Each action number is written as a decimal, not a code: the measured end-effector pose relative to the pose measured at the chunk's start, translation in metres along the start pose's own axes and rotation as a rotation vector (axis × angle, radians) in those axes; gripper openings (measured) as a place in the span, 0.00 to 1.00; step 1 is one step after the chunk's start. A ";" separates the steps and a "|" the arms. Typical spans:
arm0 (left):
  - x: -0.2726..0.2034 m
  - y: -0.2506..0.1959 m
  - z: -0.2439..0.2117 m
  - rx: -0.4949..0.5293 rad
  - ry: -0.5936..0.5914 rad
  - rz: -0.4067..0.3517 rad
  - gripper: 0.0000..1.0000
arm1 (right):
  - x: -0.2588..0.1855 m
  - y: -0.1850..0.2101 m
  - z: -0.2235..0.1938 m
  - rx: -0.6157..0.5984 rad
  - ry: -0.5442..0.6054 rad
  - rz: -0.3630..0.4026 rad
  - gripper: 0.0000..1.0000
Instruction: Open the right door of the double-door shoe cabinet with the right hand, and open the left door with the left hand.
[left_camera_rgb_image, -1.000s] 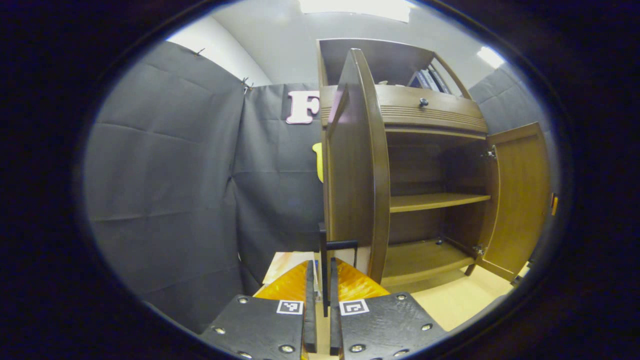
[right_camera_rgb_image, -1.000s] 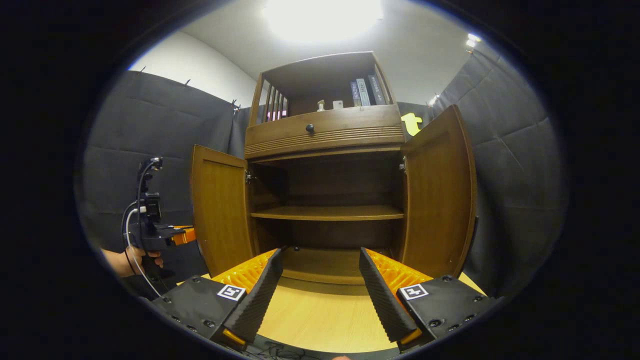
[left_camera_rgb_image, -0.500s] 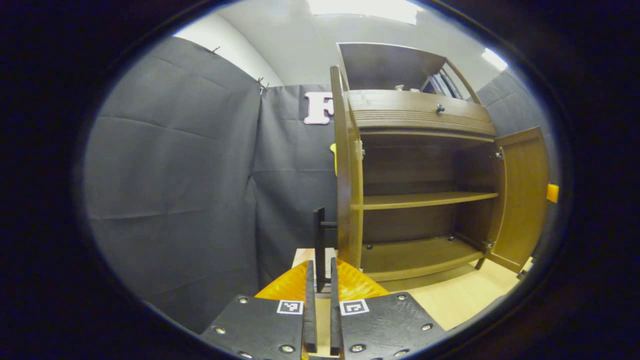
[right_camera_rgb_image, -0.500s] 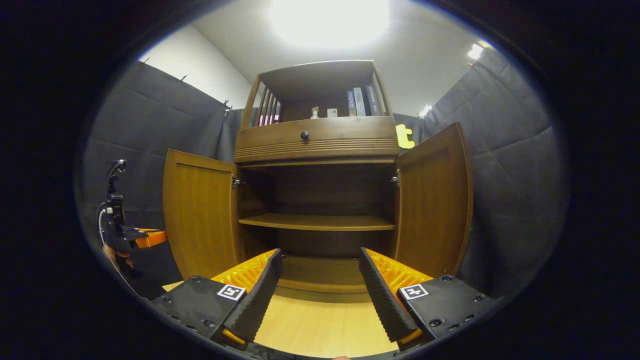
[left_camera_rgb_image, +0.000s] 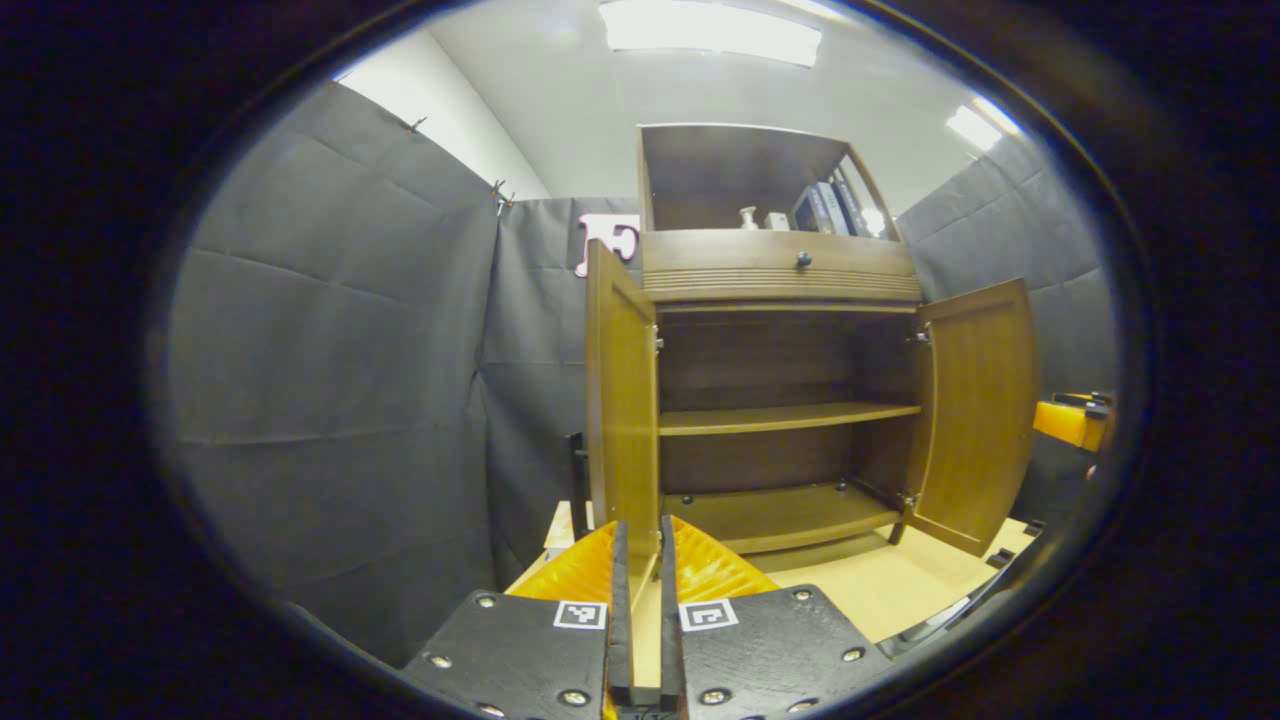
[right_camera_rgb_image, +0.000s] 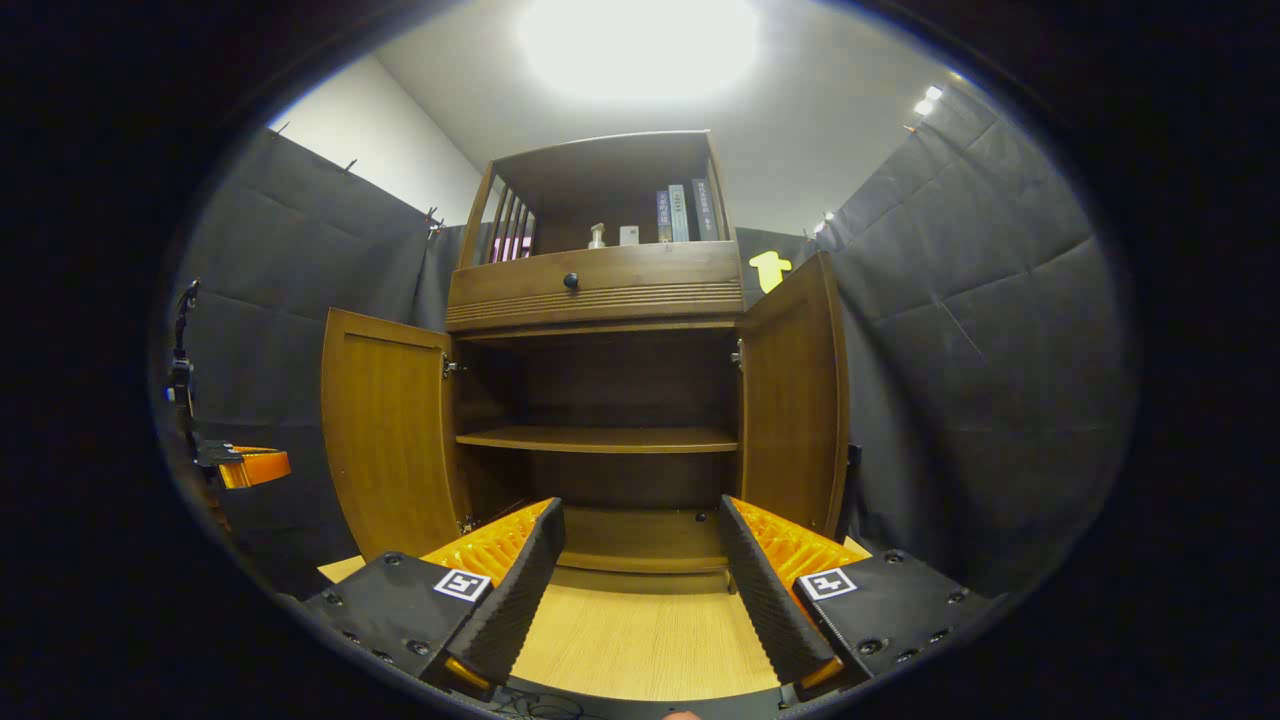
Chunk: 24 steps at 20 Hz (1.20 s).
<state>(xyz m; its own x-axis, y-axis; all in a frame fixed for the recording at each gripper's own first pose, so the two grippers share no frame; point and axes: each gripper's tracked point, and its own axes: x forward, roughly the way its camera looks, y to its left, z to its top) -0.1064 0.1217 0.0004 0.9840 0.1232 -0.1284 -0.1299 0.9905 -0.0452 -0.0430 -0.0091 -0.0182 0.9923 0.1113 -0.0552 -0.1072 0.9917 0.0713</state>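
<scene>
In the left gripper view the left gripper (left_camera_rgb_image: 640, 610) sits at 6 o'clock with its two fingers clenched, only a thin slit between them and nothing held. Just beyond its tips, toward 12 o'clock, stands the left door (left_camera_rgb_image: 620, 400) of the shoe cabinet (left_camera_rgb_image: 780, 275), swung wide and seen nearly edge-on, with a black handle (left_camera_rgb_image: 576, 480) on its outer face. At 3 o'clock hangs the right door (left_camera_rgb_image: 978, 415), also swung out.

In the right gripper view the right gripper (right_camera_rgb_image: 640, 590) at 6 o'clock is released, its fingers (right_camera_rgb_image: 510, 590) spread wide over the wooden floor (right_camera_rgb_image: 640, 645) and gripping nothing. Past them, toward 12 o'clock, the cabinet's bare middle shelf (right_camera_rgb_image: 600, 438) shows between both opened doors. At 9 o'clock the other gripper's orange part shows at the edge.
</scene>
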 end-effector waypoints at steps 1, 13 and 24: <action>-0.002 -0.004 0.000 -0.001 -0.002 -0.008 0.14 | -0.003 -0.004 0.001 0.008 -0.001 -0.005 0.96; -0.005 -0.008 -0.001 0.006 0.013 -0.013 0.40 | -0.035 -0.034 -0.006 0.027 0.026 -0.049 0.96; -0.001 0.004 -0.002 0.026 -0.004 0.065 0.93 | -0.035 -0.032 -0.001 0.012 0.012 -0.028 0.96</action>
<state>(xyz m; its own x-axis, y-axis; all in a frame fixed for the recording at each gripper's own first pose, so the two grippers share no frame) -0.1083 0.1258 -0.0019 0.9742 0.1873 -0.1258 -0.1901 0.9817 -0.0107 -0.0743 -0.0445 -0.0199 0.9940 0.0844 -0.0692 -0.0787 0.9936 0.0813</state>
